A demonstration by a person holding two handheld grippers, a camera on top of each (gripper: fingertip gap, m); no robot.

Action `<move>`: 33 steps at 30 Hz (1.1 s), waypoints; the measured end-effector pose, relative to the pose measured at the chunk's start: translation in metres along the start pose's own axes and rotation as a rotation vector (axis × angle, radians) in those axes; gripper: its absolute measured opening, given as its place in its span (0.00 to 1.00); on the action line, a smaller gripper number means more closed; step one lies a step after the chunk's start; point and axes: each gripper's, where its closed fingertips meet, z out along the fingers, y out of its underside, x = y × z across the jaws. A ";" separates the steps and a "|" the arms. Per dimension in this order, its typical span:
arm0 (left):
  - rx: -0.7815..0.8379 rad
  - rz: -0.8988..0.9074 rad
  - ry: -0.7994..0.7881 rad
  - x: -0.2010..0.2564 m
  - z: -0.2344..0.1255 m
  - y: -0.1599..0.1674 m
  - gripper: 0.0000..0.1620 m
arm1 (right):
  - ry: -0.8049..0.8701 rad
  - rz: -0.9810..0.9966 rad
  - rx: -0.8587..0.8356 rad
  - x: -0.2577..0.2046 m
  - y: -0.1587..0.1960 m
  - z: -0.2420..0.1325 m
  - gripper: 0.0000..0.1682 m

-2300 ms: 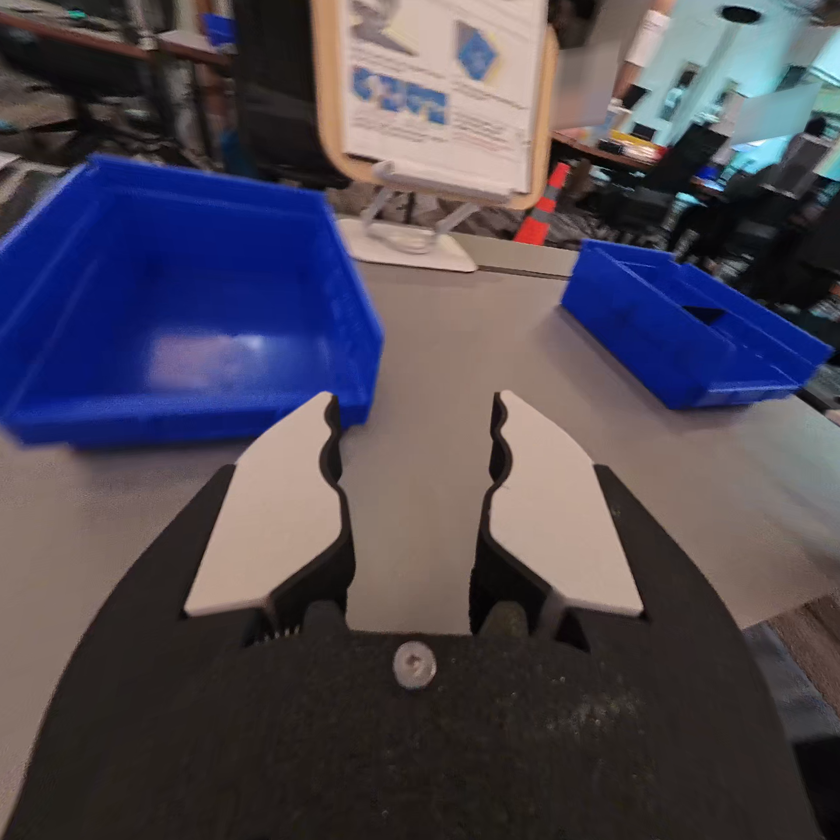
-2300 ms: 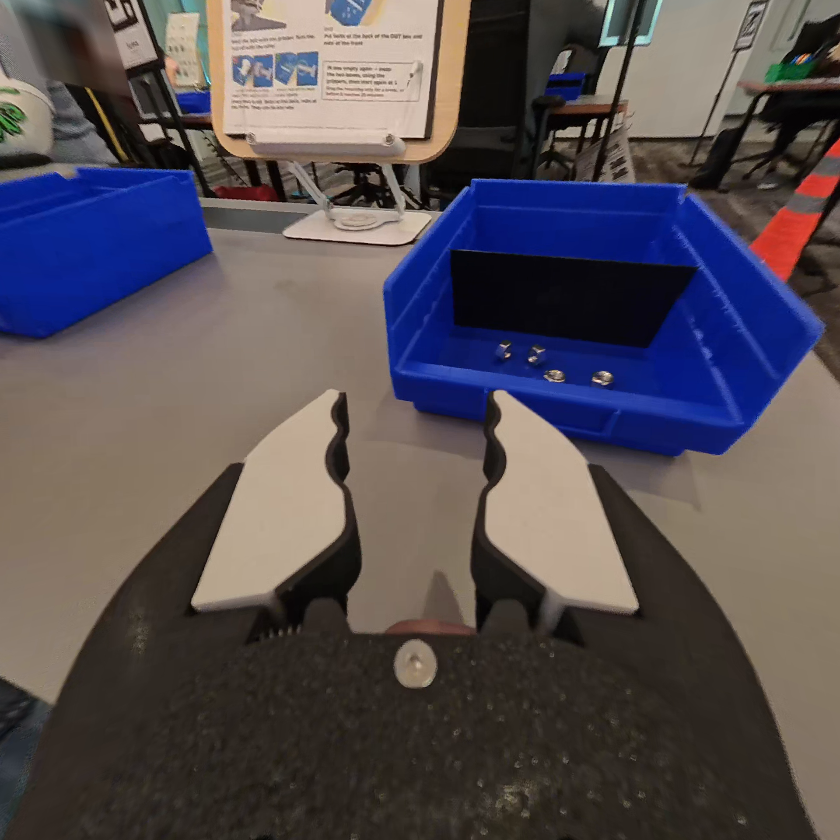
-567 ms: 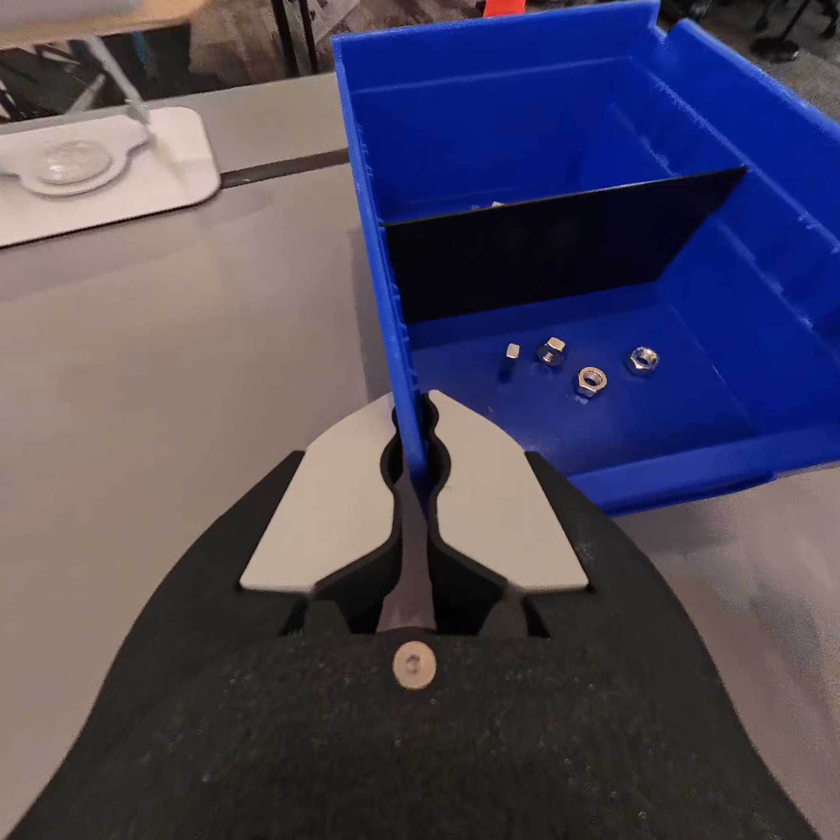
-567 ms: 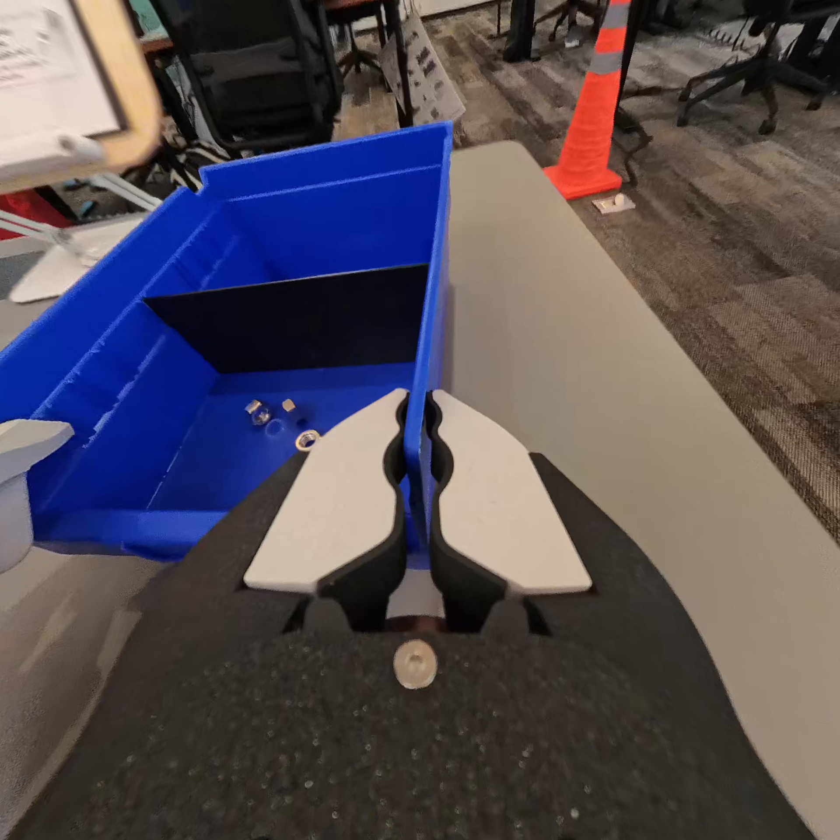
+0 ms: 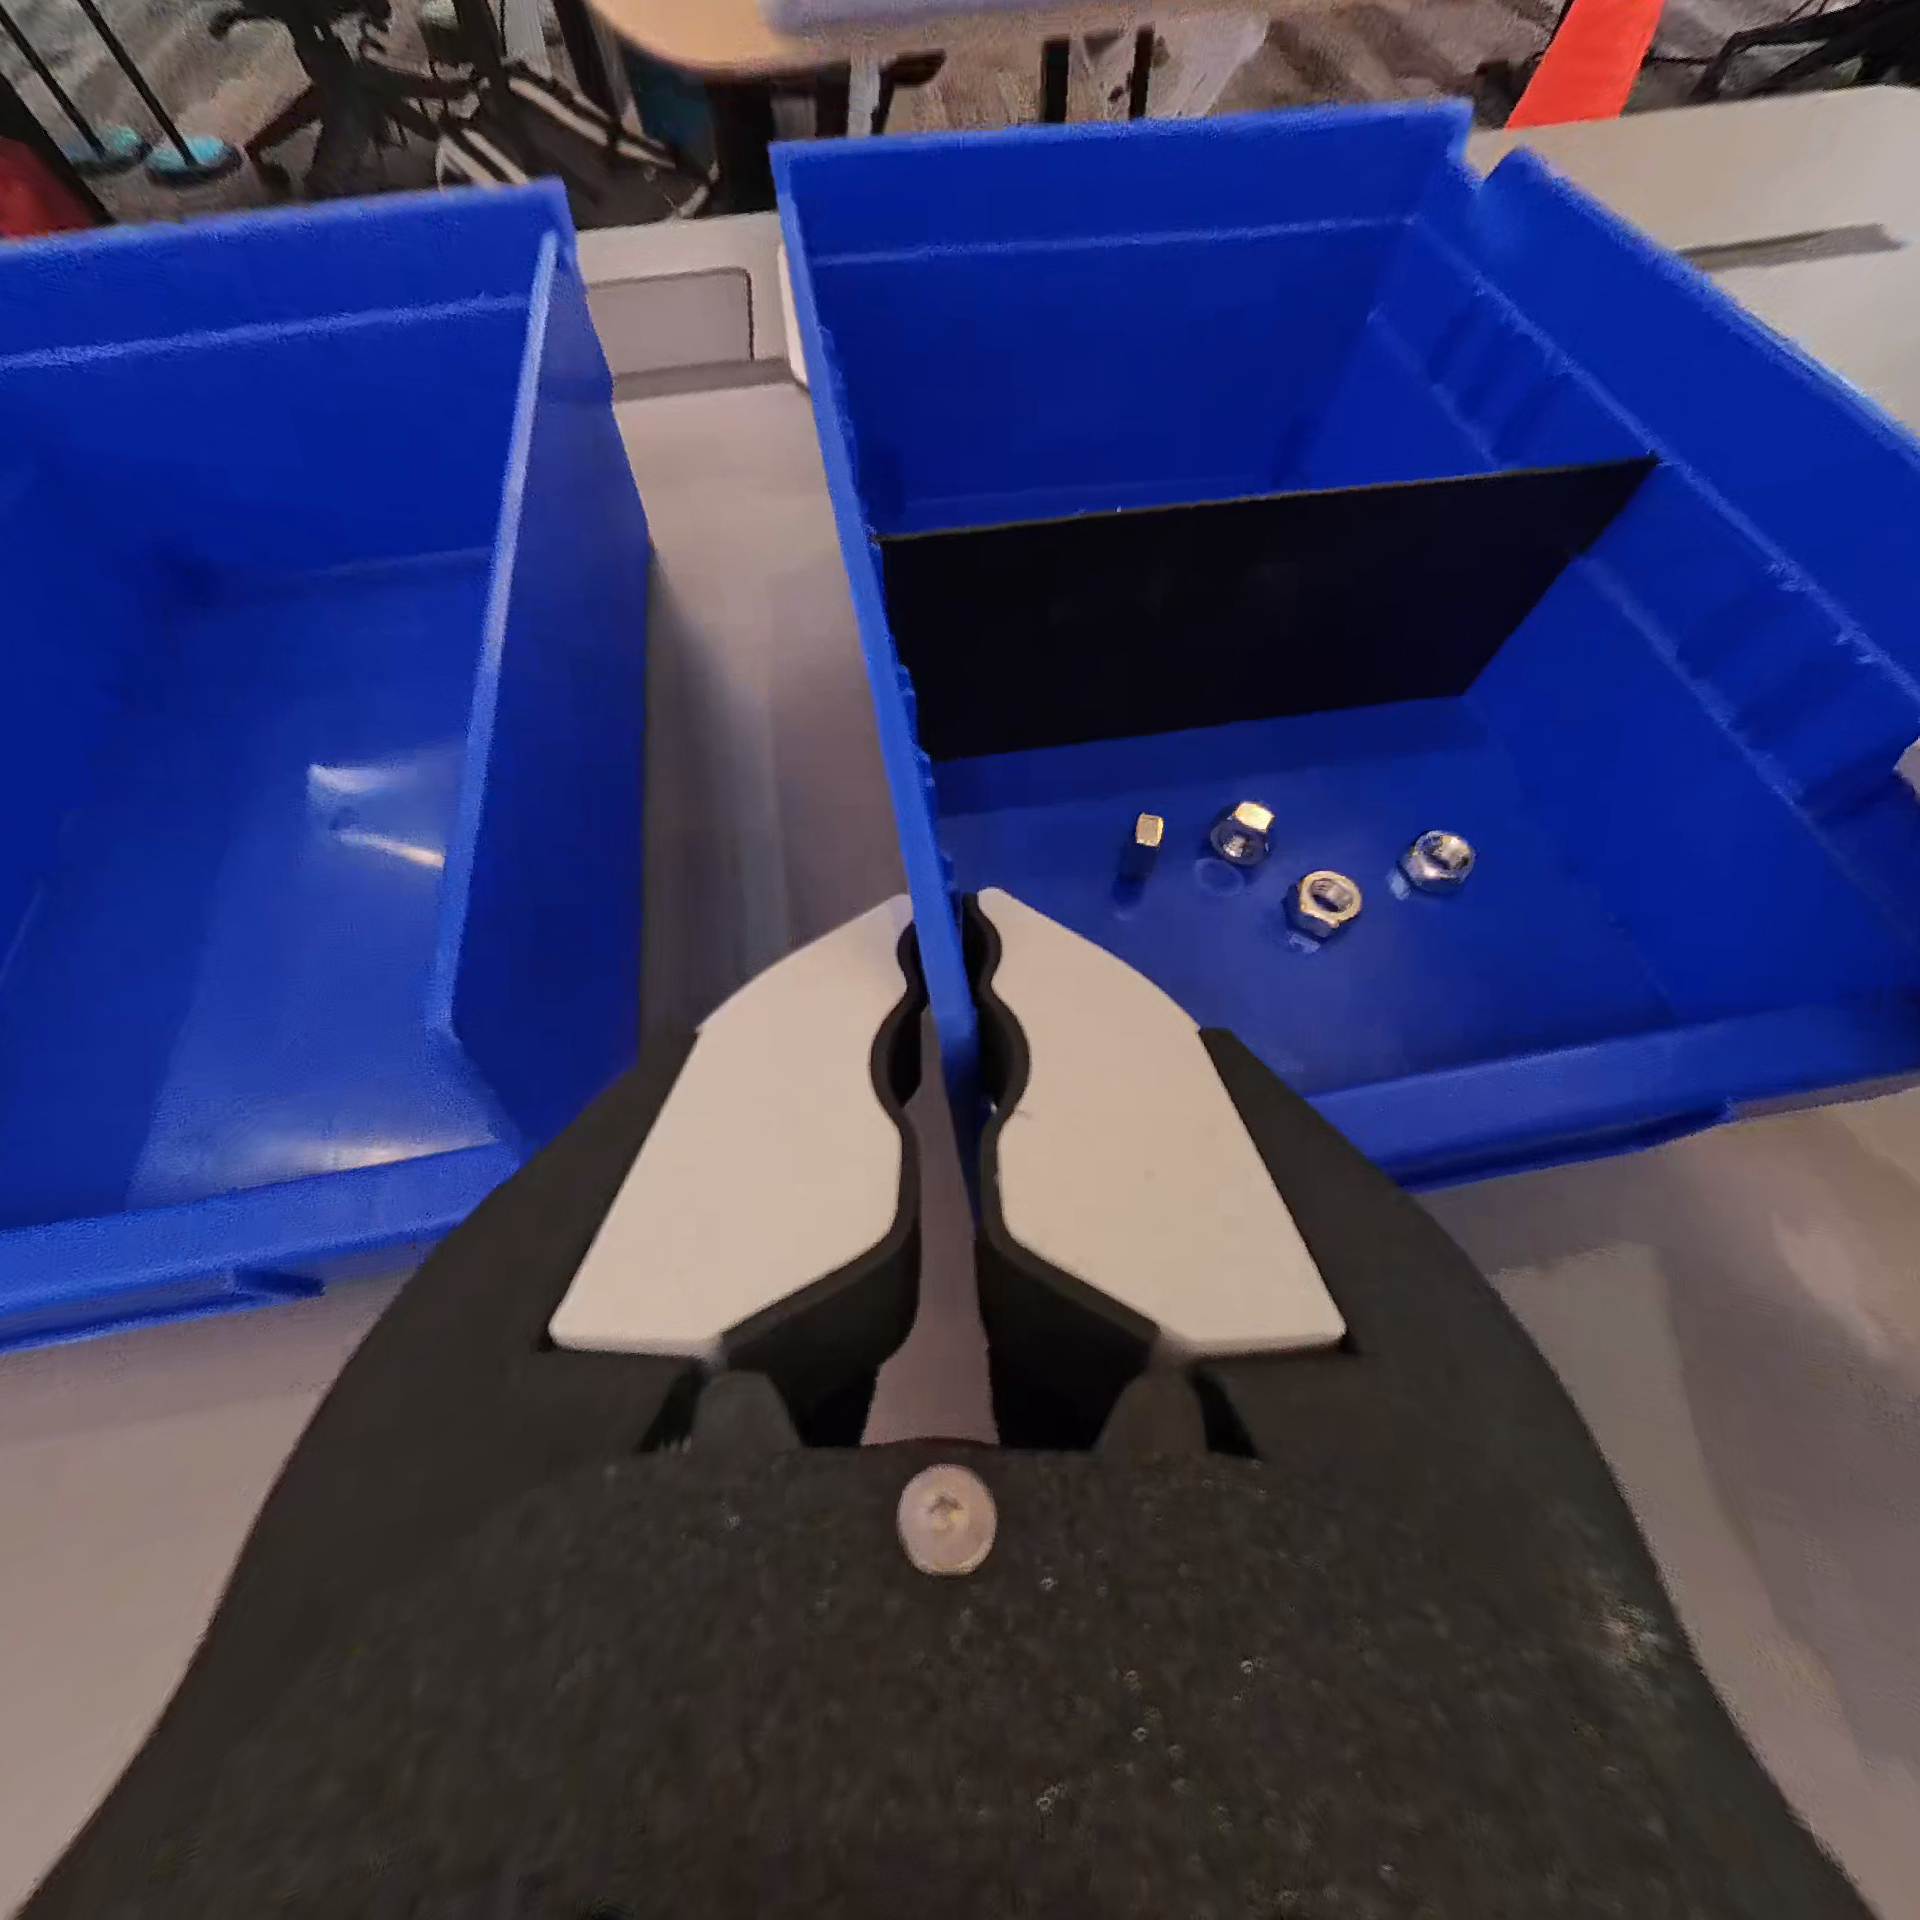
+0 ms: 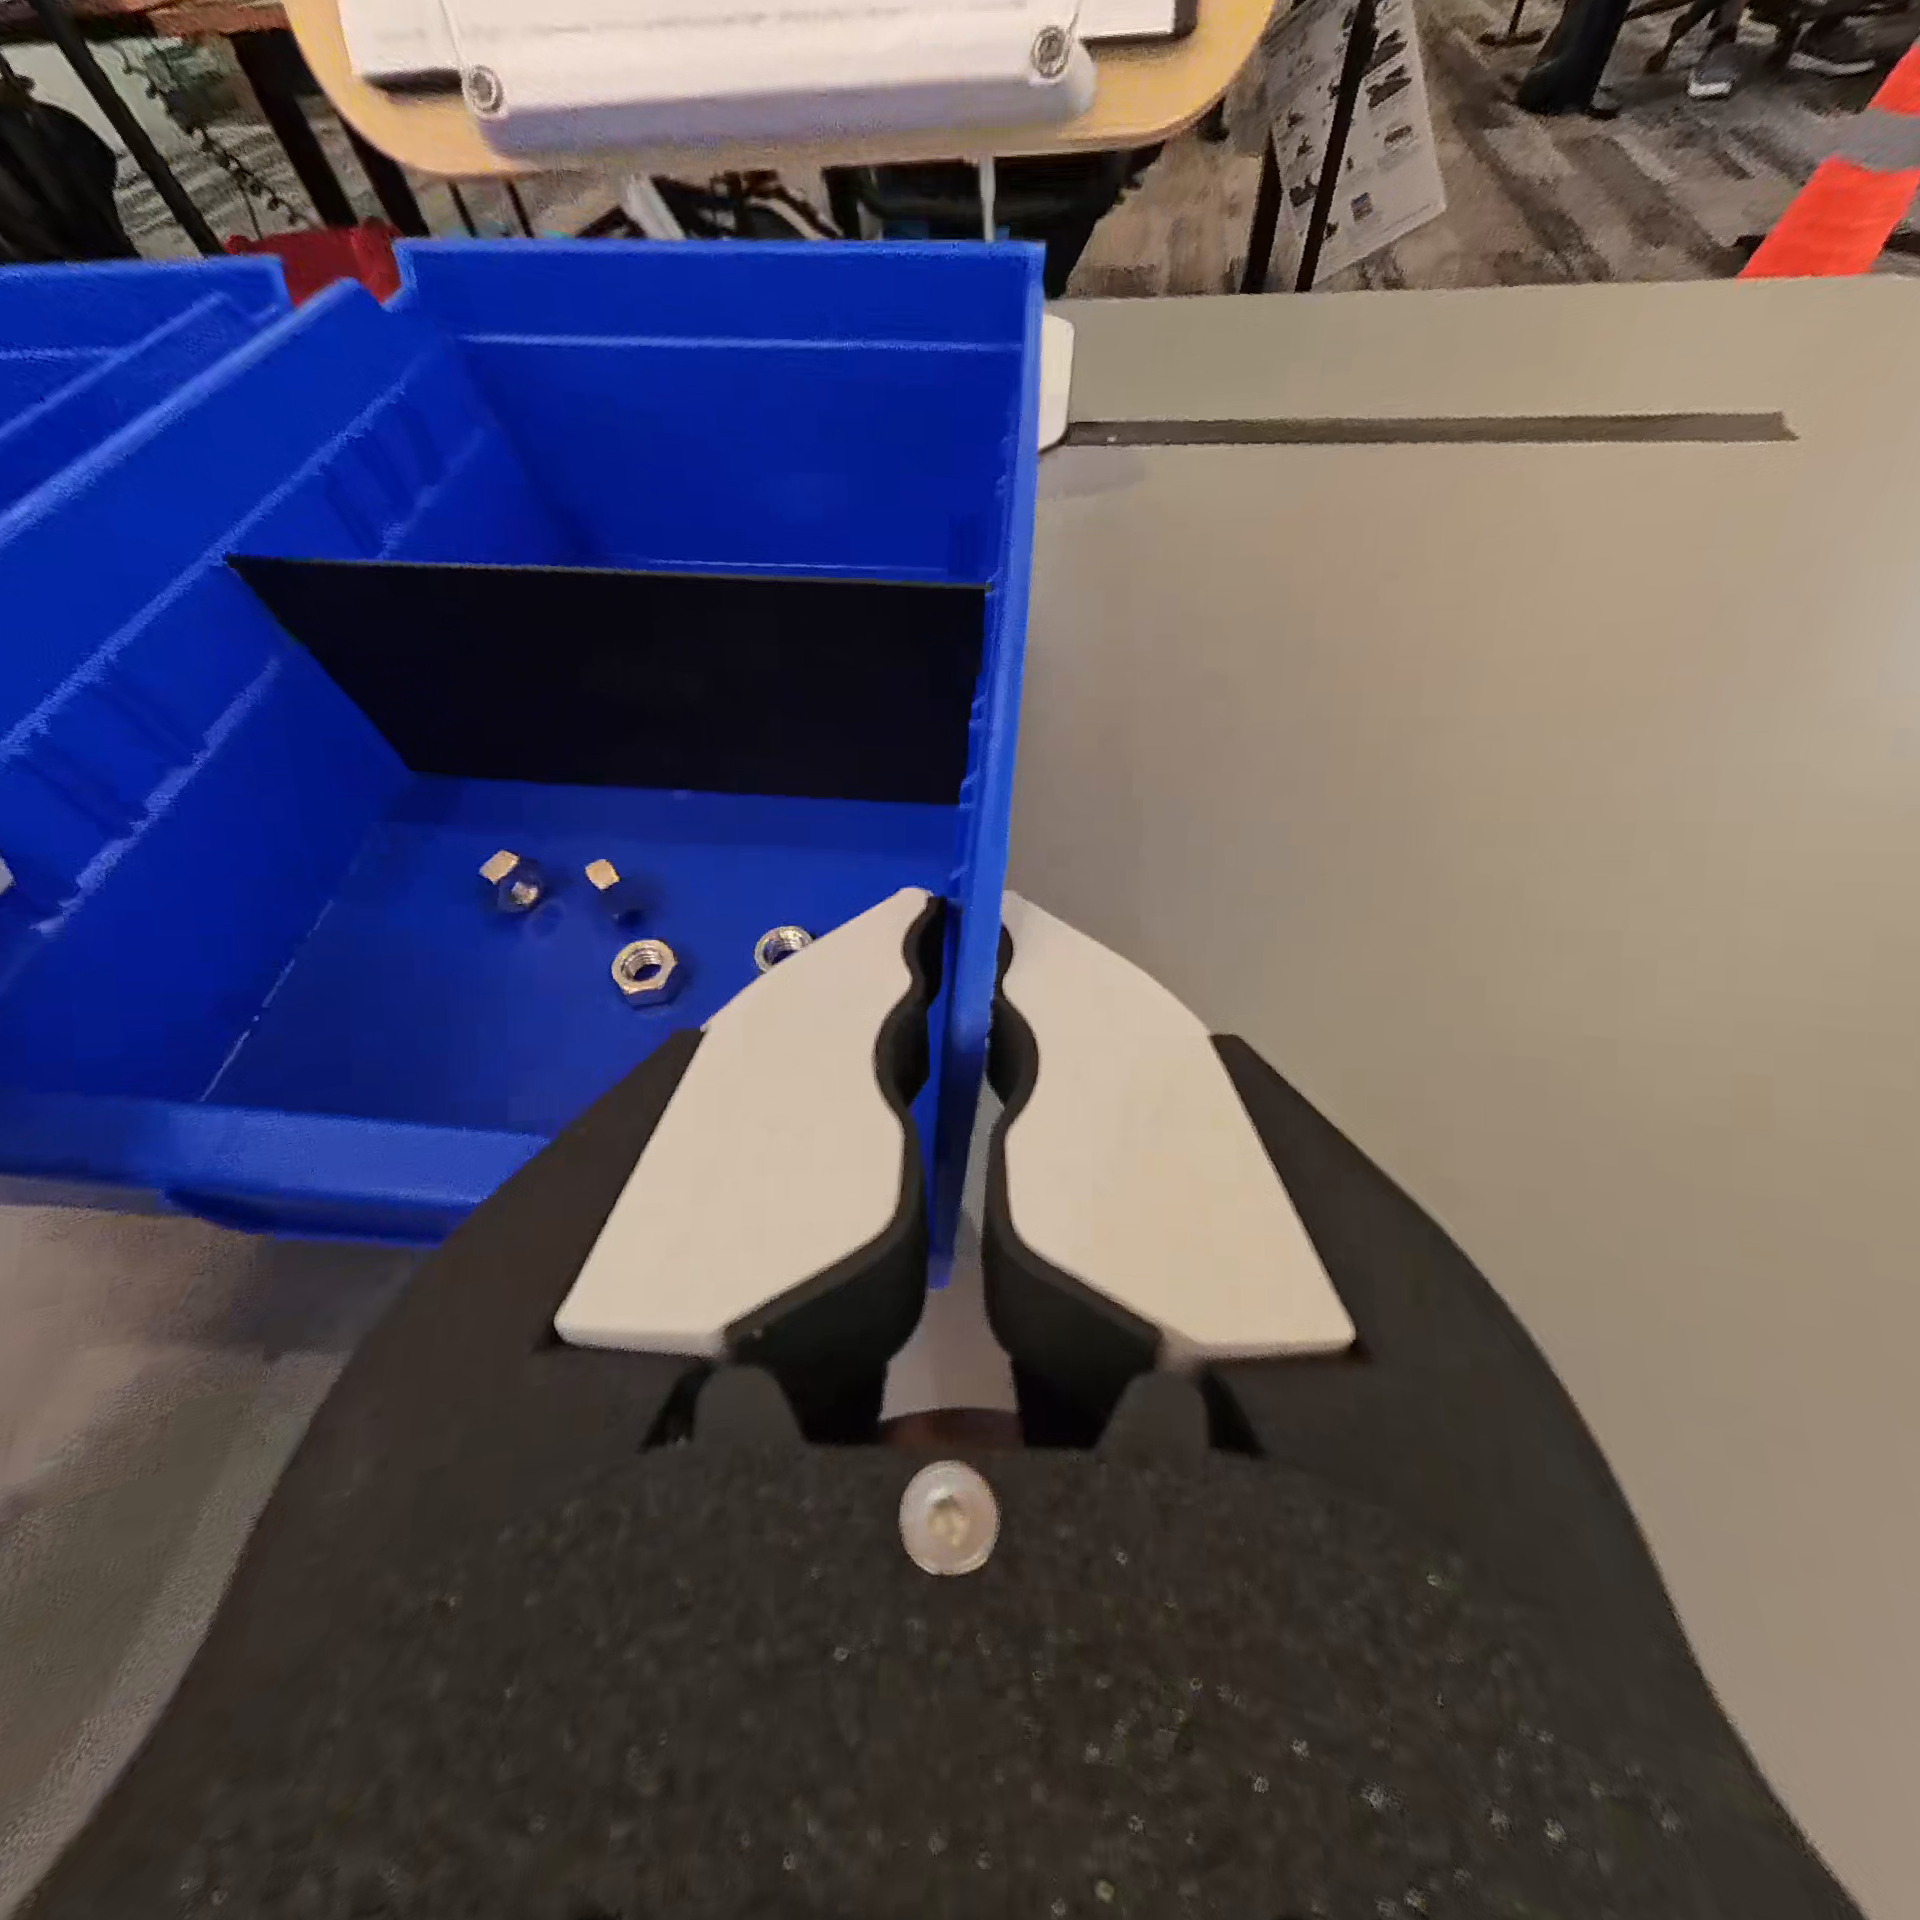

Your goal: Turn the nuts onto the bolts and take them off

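Grey surface (image 6: 1455, 727) now carries the divided blue bin (image 5: 1558, 343) just beside the empty blue bin (image 5: 260, 623), where 0.6 s ago it stood apart, so setup is likely nearly done. Left gripper (image 5: 943, 935) and right gripper (image 6: 961, 935) each have jaws pinching a side wall; four nuts (image 5: 1320, 902) lie loose inside, just ahead.

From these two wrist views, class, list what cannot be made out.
- Rear compartment floor: the black divider panel hides it in both views.
- One small steel nut: partly behind the right claw, right wrist view.
- Bolts: none visible anywhere.
- Clipboard stand: cut off at the top edge.
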 end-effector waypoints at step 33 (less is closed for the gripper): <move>-0.113 -0.143 -0.040 -0.280 -0.018 0.046 0.01 | -0.421 -0.400 0.088 -0.080 0.039 -0.110 0.51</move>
